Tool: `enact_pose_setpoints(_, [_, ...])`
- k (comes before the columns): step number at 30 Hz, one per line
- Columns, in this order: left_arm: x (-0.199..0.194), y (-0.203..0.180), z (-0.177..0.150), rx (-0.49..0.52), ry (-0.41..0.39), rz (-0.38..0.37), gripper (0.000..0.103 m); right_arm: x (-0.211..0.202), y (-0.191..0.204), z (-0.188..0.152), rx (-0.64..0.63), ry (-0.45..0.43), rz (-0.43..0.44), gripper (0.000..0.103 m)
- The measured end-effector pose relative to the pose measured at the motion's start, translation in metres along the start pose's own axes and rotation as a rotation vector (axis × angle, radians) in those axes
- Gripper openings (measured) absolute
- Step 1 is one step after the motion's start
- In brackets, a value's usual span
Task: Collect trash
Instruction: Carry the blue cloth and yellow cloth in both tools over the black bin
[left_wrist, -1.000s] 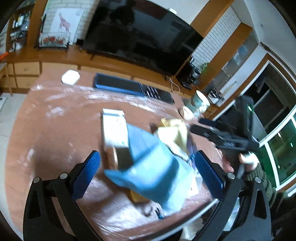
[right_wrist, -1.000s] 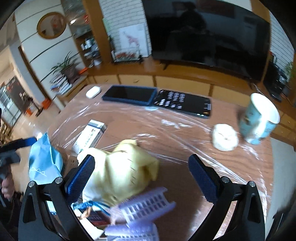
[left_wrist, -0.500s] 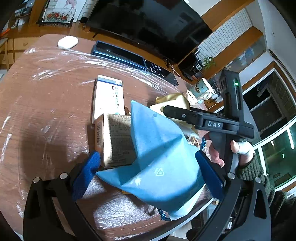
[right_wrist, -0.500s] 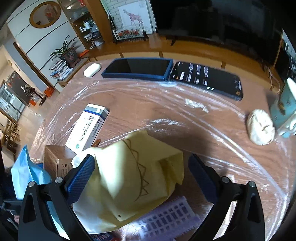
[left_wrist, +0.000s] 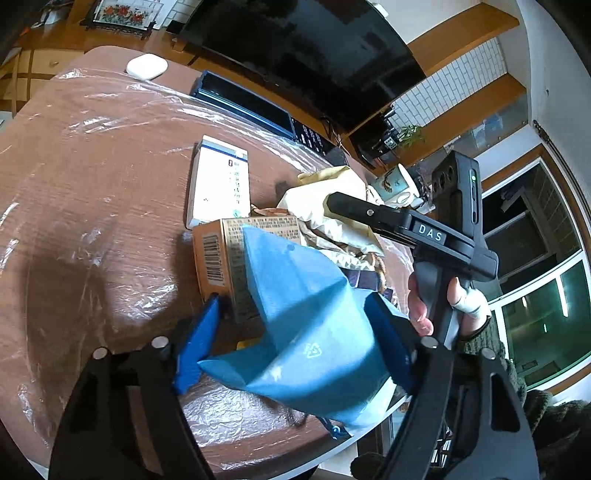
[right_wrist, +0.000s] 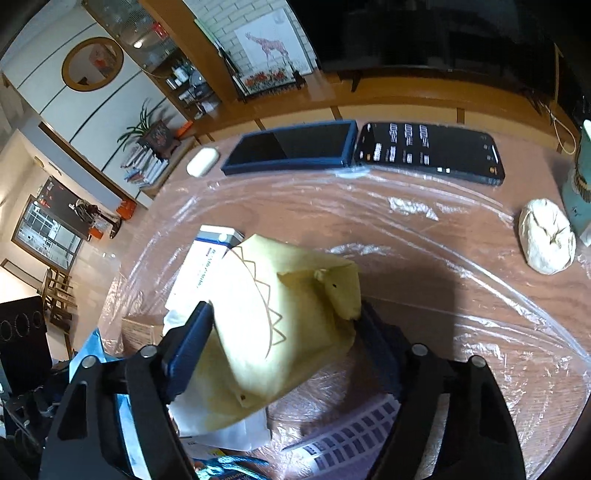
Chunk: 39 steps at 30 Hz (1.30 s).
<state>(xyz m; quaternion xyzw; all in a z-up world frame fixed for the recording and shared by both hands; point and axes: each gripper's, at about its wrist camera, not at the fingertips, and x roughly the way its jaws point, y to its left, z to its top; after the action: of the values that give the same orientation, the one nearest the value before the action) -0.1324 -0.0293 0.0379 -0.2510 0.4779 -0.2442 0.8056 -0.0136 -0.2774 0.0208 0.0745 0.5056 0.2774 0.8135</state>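
Left wrist view: left gripper (left_wrist: 295, 332), pitched downward at the table's (left_wrist: 92, 221) near edge, jaws closing around the blue bag (left_wrist: 314, 332), formerly wide apart. Right wrist view: right gripper (right_wrist: 284, 343), likewise lowered, jaws closing around the yellow paper bag (right_wrist: 280, 321), previously unenclosed.

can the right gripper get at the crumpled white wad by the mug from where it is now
Probably not right away. The right gripper is closing around the yellow paper bag, which fills its jaws. The white wad lies apart across bare table, nothing blocking it.
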Motion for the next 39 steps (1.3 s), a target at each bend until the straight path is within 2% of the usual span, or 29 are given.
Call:
enact_pose_setpoints(2, [-0.003,-0.001,0.0,0.007,-0.012,0.003,0.069,-0.003,0.002,0.001,-0.003,-0.013,0.01,0.066])
enact_pose_setpoints(4, [-0.006,-0.003,-0.001,0.014,-0.017,0.003,0.062,-0.007,0.002,0.001,-0.004,-0.028,0.011,0.063])
enact_pose_setpoints(8, [-0.01,-0.003,-0.002,0.019,-0.021,0.011,0.059,-0.004,0.002,0.003,0.0,-0.007,0.007,0.066])
enact_pose_setpoints(9, [-0.012,-0.002,-0.002,0.02,-0.027,0.021,0.06,-0.003,0.002,0.003,0.0,-0.007,-0.007,0.068])
enact_pose_setpoints(10, [-0.013,-0.001,-0.002,0.016,-0.031,0.029,0.062,-0.002,0.003,0.003,0.002,-0.003,-0.033,0.077])
enact_pose_setpoints(11, [-0.016,0.0,-0.002,0.011,-0.035,0.032,0.071,0.0,0.004,0.003,-0.001,0.0,-0.039,0.085])
enact_pose_setpoints(12, [-0.019,0.0,-0.003,0.009,-0.041,0.028,0.08,0.001,0.005,0.003,-0.002,0.002,-0.034,0.088])
enact_pose_setpoints(15, [-0.028,-0.001,-0.009,0.016,-0.048,0.051,0.092,0.01,0.003,0.003,0.035,0.033,-0.026,0.094])
enact_pose_setpoints(17, [-0.029,0.001,-0.014,0.012,-0.035,0.053,0.095,0.019,0.0,0.005,0.072,0.058,-0.001,0.096])
enact_pose_setpoints(20, [-0.019,0.008,-0.022,-0.01,0.025,0.022,0.096,0.03,0.0,0.005,0.091,0.082,0.017,0.096])
enact_pose_setpoints(22, [-0.011,0.01,-0.028,-0.017,0.059,-0.002,0.096,0.033,0.0,0.005,0.097,0.084,0.017,0.096])
enact_pose_setpoints(26, [-0.002,0.015,-0.037,-0.038,0.09,-0.001,0.096,0.038,0.006,0.008,0.068,0.103,-0.008,0.096])
enact_pose_setpoints(27, [-0.003,0.017,-0.038,-0.043,0.086,-0.006,0.096,0.039,0.007,0.008,0.061,0.104,-0.011,0.095])
enact_pose_setpoints(31, [-0.008,0.022,-0.04,-0.056,0.074,-0.011,0.096,0.041,0.011,0.009,0.06,0.096,0.052,0.073])
enact_pose_setpoints(34, [-0.012,0.023,-0.047,-0.045,0.059,0.006,0.096,0.043,0.01,0.009,0.077,0.088,0.086,0.065])
enact_pose_setpoints(35, [-0.013,0.024,-0.05,-0.048,0.054,0.006,0.094,0.042,0.009,0.009,0.084,0.083,0.097,0.061])
enact_pose_setpoints(37, [-0.014,0.026,-0.055,-0.051,0.033,0.004,0.083,0.041,0.007,0.01,0.098,0.068,0.116,0.057])
enact_pose_setpoints(39, [-0.013,0.028,-0.057,-0.063,0.035,0.003,0.055,0.039,0.007,0.01,0.098,0.058,0.124,0.053])
